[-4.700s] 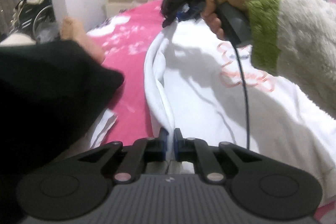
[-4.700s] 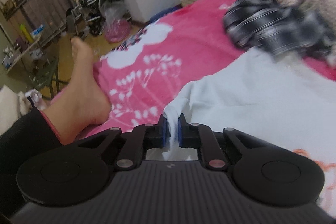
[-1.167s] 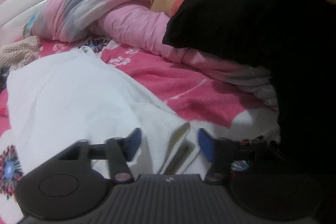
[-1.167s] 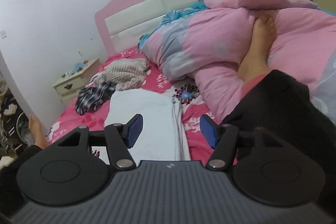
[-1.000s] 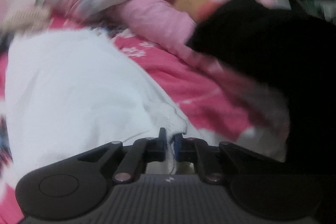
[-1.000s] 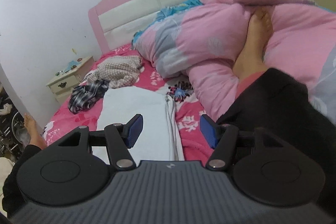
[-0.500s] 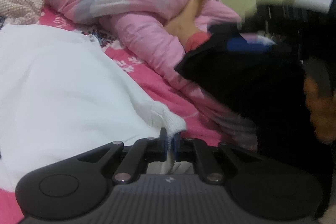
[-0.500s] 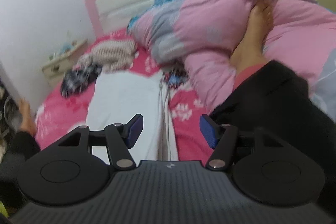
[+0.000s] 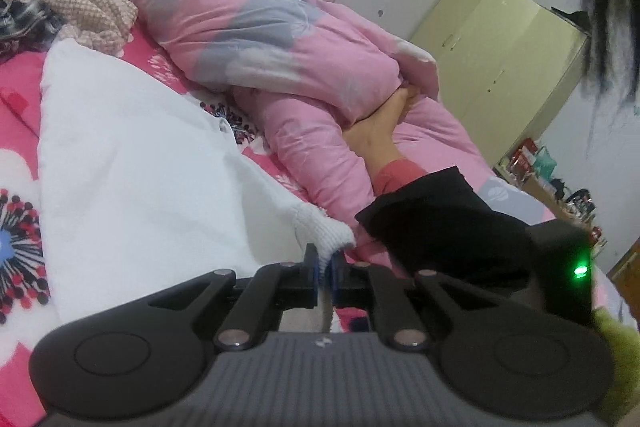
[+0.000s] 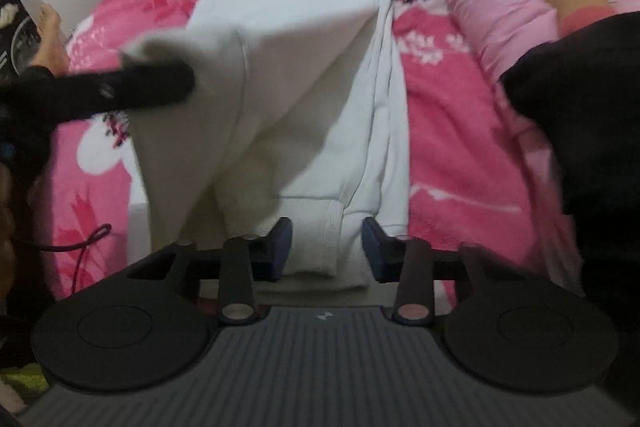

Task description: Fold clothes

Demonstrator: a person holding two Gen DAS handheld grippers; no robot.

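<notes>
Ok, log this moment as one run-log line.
step: fold white garment | left gripper: shut on ribbed cuff, lifting | right gripper: open, straddling folded hem | surface: pink bedspread

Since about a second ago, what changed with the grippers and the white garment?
The left gripper, open 1.2 s ago, closed on the ribbed cuff of the white garment and has lifted that side. The right gripper dropped from hovering over the bed to straddle the garment's near hem. Unchanged: right gripper open, garment on the pink bedspread.
</notes>
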